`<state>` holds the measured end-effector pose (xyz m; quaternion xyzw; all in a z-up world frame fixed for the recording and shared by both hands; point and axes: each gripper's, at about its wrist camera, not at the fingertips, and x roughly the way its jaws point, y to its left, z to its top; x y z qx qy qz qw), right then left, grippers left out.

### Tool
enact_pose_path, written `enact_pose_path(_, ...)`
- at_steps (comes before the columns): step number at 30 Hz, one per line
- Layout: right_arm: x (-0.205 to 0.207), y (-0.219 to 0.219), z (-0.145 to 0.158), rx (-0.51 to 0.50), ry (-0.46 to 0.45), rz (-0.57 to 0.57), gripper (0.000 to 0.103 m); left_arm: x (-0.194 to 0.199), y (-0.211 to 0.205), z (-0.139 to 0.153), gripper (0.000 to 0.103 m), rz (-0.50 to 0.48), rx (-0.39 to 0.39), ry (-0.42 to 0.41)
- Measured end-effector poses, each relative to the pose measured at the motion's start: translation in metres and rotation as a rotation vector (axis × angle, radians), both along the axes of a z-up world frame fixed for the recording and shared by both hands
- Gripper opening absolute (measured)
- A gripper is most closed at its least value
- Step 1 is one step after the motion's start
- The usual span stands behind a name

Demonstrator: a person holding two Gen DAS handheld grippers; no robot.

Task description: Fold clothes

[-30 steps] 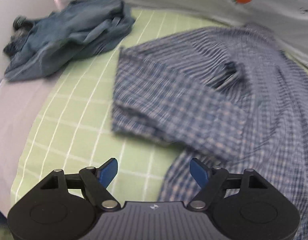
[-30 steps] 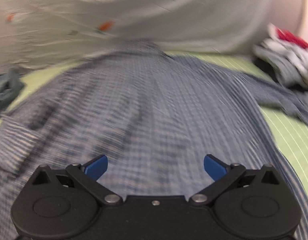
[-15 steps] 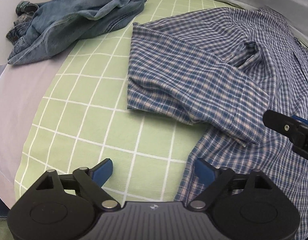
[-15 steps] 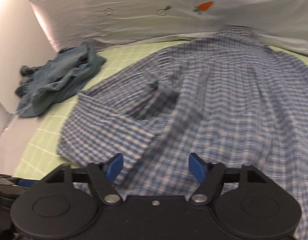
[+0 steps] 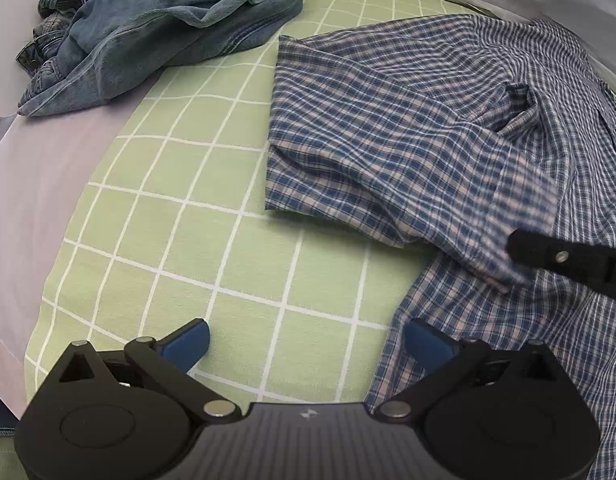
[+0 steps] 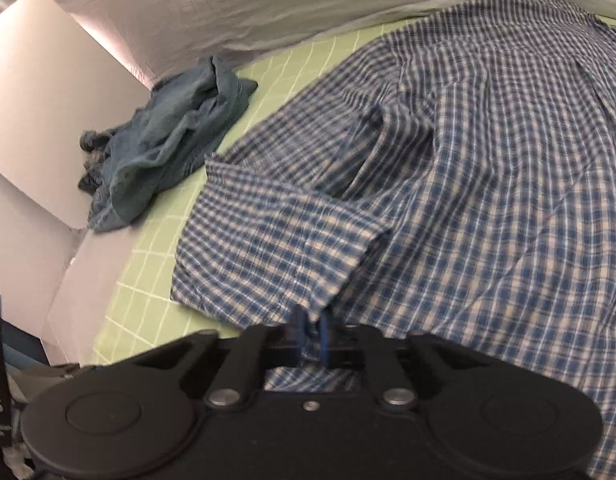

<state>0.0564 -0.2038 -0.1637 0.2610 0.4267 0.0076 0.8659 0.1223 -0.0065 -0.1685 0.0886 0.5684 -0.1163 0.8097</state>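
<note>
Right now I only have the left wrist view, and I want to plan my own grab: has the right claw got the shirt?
Observer: Yes. The right claw has just been closing, and its pads now pinch the shirt.
Operator: Where on it?
Observer: On the near edge of the folded sleeve, close to the shirt body, not at the cuff.

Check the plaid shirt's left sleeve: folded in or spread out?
Folded in. The sleeve lies doubled back across the plaid shirt, its cuff end nipped in the shut right gripper.
</note>
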Motion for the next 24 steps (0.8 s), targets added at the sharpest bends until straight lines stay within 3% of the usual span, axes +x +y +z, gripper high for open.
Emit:
enact_pose_path(7, -0.022, -0.028, 0.048, -0.035, -0.153, -0.073, 0.003, 0.000, -0.002, 0.002, 0.103, 0.049, 0.010, 0.014)
enact_pose_path(12, -0.047, -0.095, 0.092, -0.055, -0.260, -0.211, 0.003, -0.023, -0.020, 0.034, 0.103, 0.040, 0.048, -0.088)
enact_pose_path(14, -0.062, -0.123, 0.103, -0.087, -0.275, -0.261, 0.003, -0.034, -0.034, 0.047, 0.103, 0.047, 0.034, -0.092)
enact_pose_path(17, -0.092, -0.161, 0.107, -0.150, -0.268, -0.316, 0.003, -0.057, -0.065, 0.054, 0.103, 0.040, -0.015, -0.067)
enact_pose_path(24, -0.149, -0.236, 0.079, -0.103, -0.191, -0.337, 0.001, -0.118, -0.166, 0.036, 0.103, -0.054, -0.049, -0.019)
